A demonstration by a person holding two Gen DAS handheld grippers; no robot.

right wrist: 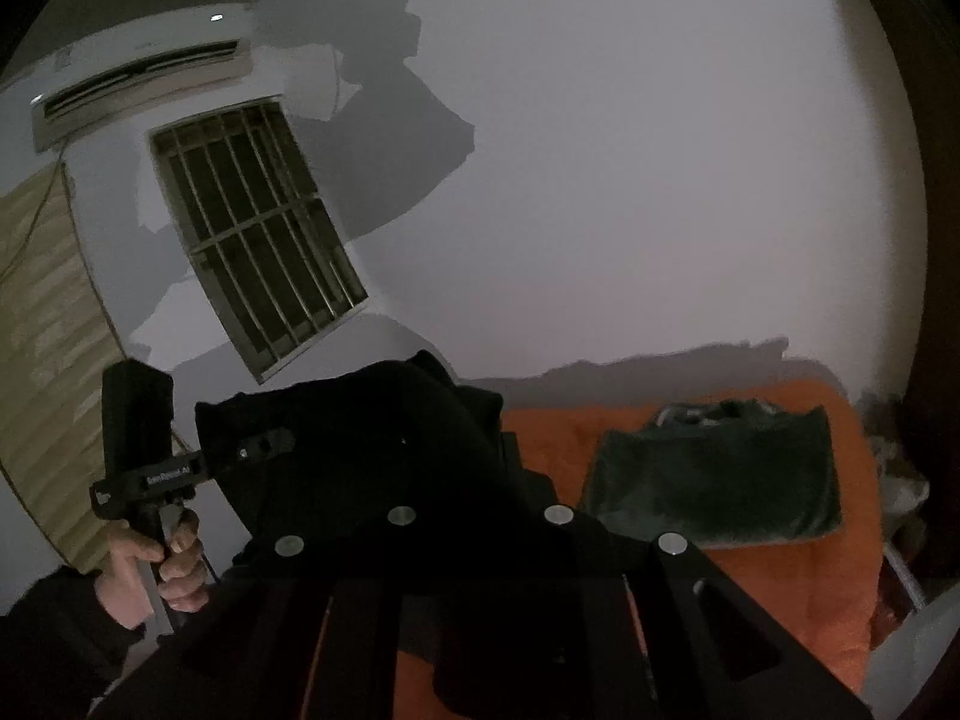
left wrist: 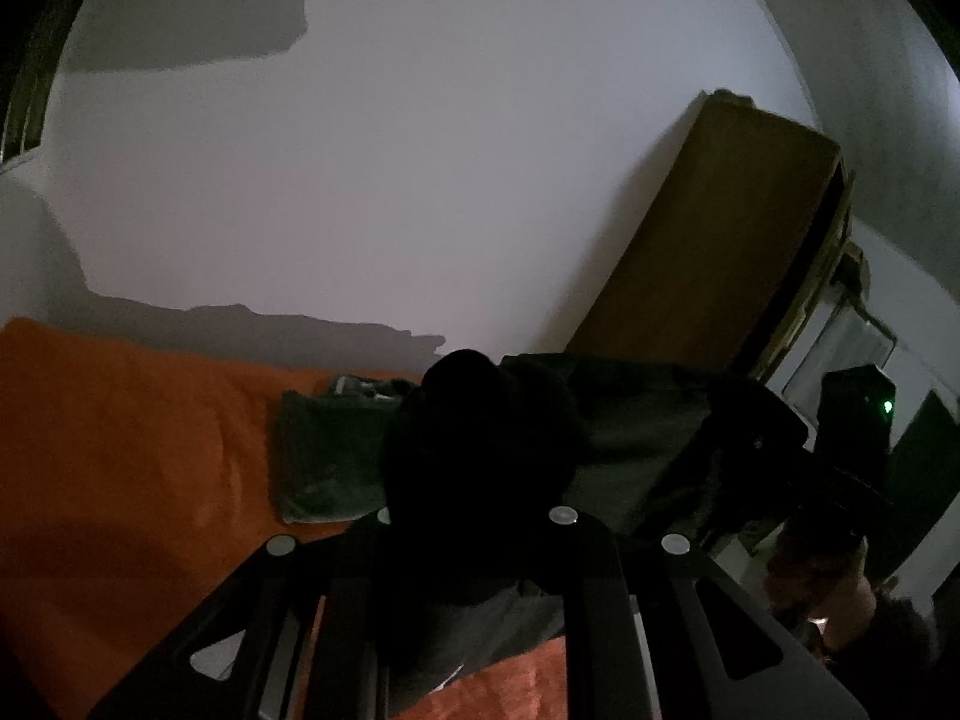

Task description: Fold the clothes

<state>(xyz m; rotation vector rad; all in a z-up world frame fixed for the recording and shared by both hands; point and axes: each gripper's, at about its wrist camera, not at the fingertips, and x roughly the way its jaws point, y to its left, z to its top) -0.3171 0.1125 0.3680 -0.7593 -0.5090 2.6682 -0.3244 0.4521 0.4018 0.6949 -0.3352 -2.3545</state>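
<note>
step: dark garment [right wrist: 360, 450] lifted above orange bedspread [left wrist: 120, 450] | left gripper [left wrist: 474, 450], right gripper [right wrist: 420, 480] each pinching it | next: lay flat beside folded green garment [right wrist: 714, 474]

We can't see our left gripper's fingertips [left wrist: 474, 480]: the bunched black fabric garment [left wrist: 480, 438] covers them, so jaw state is unreadable. Same for our right gripper [right wrist: 474, 516], its tips buried under that garment [right wrist: 372, 456]. Both frames are too dim to make out garment type or seams. The folded dark green cloth [left wrist: 327, 456] on the orange bed cover [left wrist: 120, 450] is partly hidden behind the black fabric in the left view. The brown wooden wardrobe [left wrist: 720, 240] has its base hidden by the garment. The striped beige curtain [right wrist: 42, 360] is cut off at the left edge.
</note>
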